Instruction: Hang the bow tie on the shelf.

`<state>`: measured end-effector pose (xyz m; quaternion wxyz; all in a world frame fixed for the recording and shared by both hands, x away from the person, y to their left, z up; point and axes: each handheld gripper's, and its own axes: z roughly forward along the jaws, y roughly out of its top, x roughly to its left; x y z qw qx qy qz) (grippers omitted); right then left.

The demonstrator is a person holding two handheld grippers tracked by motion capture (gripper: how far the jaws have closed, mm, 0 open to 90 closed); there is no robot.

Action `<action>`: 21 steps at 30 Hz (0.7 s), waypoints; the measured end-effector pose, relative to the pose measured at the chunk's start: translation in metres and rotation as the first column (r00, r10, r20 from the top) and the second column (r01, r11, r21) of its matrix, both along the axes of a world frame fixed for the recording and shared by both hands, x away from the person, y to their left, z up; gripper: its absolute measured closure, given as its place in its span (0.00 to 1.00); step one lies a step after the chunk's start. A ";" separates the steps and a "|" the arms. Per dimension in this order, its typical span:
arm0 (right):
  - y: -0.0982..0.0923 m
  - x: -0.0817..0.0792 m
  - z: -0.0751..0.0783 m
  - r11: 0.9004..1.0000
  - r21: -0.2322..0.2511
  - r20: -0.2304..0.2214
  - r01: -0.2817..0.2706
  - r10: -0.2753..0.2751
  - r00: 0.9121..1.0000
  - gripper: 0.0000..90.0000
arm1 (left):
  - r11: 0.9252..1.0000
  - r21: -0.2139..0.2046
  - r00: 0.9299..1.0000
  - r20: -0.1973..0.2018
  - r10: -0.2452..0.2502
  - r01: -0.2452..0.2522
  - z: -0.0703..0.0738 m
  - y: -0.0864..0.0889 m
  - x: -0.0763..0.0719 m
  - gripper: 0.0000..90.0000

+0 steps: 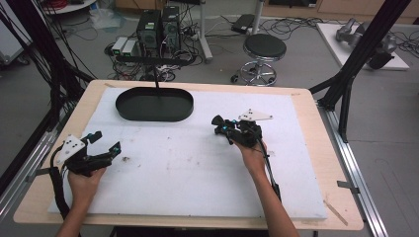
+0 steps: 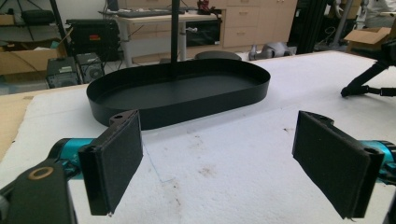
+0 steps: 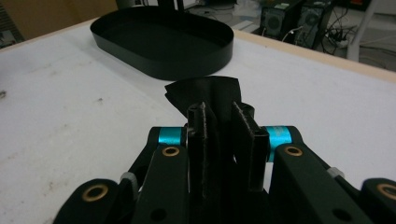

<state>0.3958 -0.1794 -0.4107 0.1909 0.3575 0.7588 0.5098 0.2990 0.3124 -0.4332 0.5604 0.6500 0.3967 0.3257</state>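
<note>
My right gripper [image 1: 223, 127] is held right of the mat's middle, a little above the white mat [image 1: 197, 163]. It is shut on a small crumpled black sheet [image 1: 217, 120]. In the right gripper view the sheet [image 3: 205, 93] fans out ahead of the two near-touching jaws of the right gripper [image 3: 220, 114]. A black oval tray [image 1: 154, 117] with an upright post [image 1: 156, 79] sits at the mat's far left-centre, beyond the sheet. My left gripper [image 1: 106, 141] rests low at the mat's left edge, open, with nothing between its pads [image 2: 116, 158]. The tray [image 2: 187, 109] lies ahead of it.
The mat covers most of a wooden table [image 1: 306, 148]. Small brown stains [image 1: 126, 159] mark the mat near the left gripper. A black frame strut [image 1: 346, 84] stands at the table's right far corner. A stool [image 1: 264, 49] and computer towers [image 1: 158, 27] are on the floor behind.
</note>
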 end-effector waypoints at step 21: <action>0.044 0.028 0.041 0.999 0.031 0.085 -0.042 0.039 0.996 0.85 | 1.000 -0.004 1.000 0.006 -0.011 0.011 0.000 0.000 0.000 0.19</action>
